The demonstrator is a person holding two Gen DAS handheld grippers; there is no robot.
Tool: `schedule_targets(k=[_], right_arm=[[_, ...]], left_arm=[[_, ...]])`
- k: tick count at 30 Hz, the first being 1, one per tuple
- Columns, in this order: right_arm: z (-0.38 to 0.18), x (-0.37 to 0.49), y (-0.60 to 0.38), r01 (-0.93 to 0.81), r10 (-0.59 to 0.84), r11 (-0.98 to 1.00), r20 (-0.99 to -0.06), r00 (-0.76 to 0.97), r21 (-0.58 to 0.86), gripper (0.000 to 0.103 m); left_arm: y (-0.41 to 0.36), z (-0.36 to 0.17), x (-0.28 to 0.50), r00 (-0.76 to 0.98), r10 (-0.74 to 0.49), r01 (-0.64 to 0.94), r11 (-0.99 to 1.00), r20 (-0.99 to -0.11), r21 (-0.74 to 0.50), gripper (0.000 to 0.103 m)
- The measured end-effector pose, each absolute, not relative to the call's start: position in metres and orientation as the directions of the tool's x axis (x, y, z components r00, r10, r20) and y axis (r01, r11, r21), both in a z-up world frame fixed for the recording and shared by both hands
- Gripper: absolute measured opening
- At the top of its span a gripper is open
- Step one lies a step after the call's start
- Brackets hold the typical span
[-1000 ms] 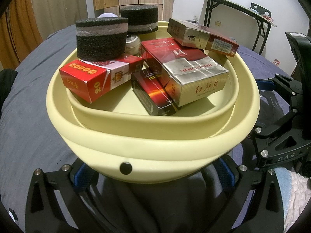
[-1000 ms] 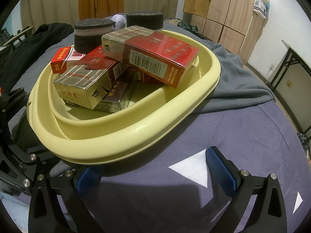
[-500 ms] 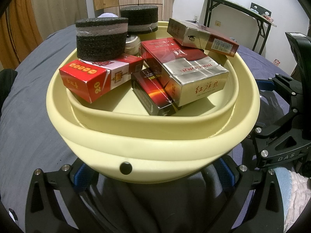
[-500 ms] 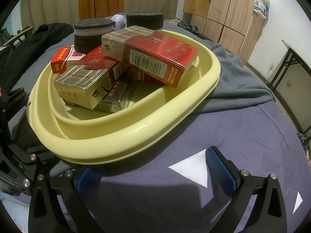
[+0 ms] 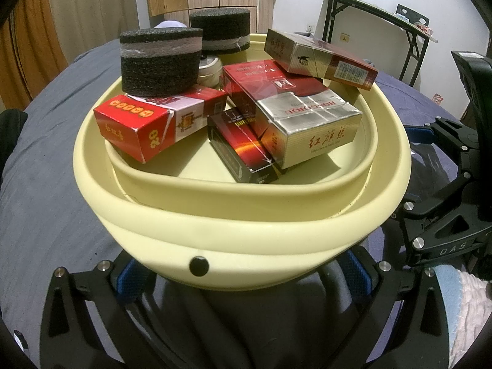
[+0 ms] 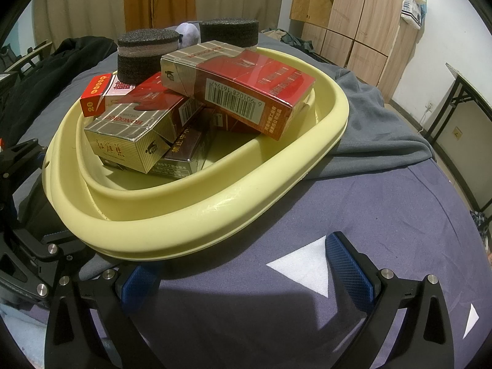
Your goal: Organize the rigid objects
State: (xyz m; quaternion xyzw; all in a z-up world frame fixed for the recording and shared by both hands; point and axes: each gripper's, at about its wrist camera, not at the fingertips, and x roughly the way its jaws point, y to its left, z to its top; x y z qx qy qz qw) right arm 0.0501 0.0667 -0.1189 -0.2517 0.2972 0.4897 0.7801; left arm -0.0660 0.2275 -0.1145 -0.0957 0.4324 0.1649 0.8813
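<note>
A pale yellow basin (image 5: 246,230) stands on a bed, close in front of my left gripper (image 5: 240,273). That gripper is open and its blue pads (image 5: 126,273) flank the basin's lower near wall. Piled inside are a red box marked 20 (image 5: 147,123), a silver and red carton (image 5: 295,113), a dark red pack (image 5: 243,147) and a tilted carton (image 5: 319,58) resting on the far rim. A black foam cylinder (image 5: 160,61) sits on the red box. My right gripper (image 6: 243,273) is open over bare sheet, beside the basin (image 6: 215,215).
A second foam cylinder (image 5: 220,30) and a small white jar (image 5: 209,66) are behind the pile. A grey cloth (image 6: 369,123) lies under the basin's far side. Wooden wardrobes (image 6: 353,15) and a folding table (image 5: 375,12) stand beyond the bed. Dark clothing (image 6: 46,77) lies at left.
</note>
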Motion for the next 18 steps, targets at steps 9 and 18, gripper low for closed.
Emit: schedule_targets(k=[9, 18], right_arm=[[-0.1189, 0.0501, 0.0667, -0.914, 0.614, 0.394, -0.71, 0.344, -0.102, 0.103], [-0.1189, 0.05, 0.0667, -0.914, 0.614, 0.394, -0.71, 0.343, -0.101, 0.103]], left_arm=[[0.2277, -0.1146, -0.0657, 0.57, 0.209, -0.373, 0.927, -0.795, -0.025, 0.103], [0.2278, -0.1144, -0.0659, 0.571, 0.206, -0.373, 0.927, -0.795, -0.027, 0.103]])
